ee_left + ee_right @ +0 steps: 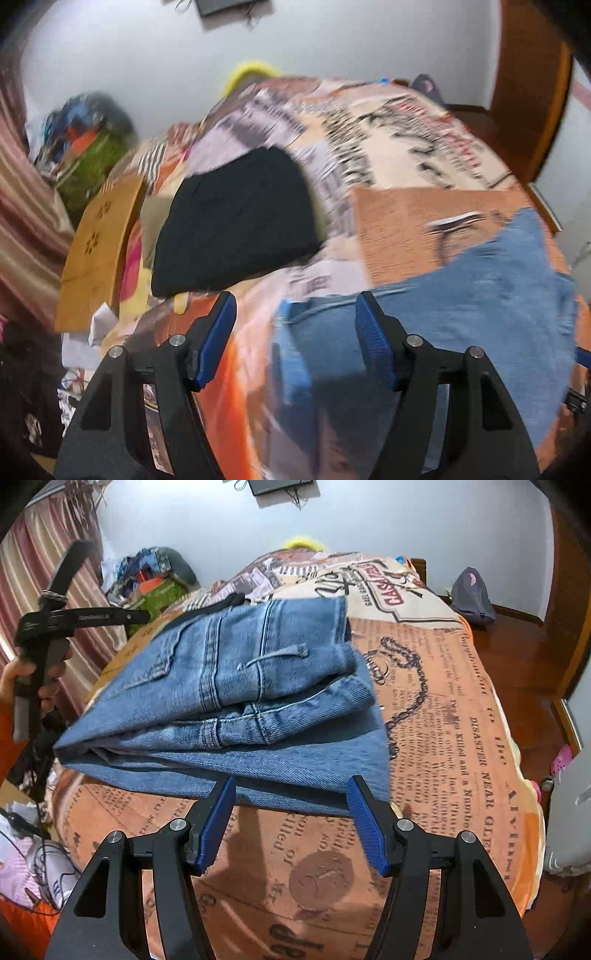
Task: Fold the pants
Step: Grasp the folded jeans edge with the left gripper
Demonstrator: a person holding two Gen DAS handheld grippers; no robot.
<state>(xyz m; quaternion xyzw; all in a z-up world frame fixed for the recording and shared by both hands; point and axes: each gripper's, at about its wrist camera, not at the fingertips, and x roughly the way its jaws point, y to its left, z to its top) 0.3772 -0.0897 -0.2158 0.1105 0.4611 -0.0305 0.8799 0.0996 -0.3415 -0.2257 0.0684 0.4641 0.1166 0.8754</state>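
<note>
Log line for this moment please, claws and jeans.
jeans: folded stack on bedspread | left claw: open, empty | right claw: open, empty, at stack's near edge | black garment: folded beside

The folded pants (236, 686) are light blue. The blanket (454, 709) is orange with black newspaper words. A black cloth (236, 221), maybe clothes, looks blurry.

Black gripper (291, 797), ribbed blue pads (218, 823).

Left gripper (295, 314), jaws spread wide, nothing between its blue pads (218, 339). Right gripper (291, 797), jaws likewise parted and unloaded. Person's left hand (33, 679) grips the handle.
</note>
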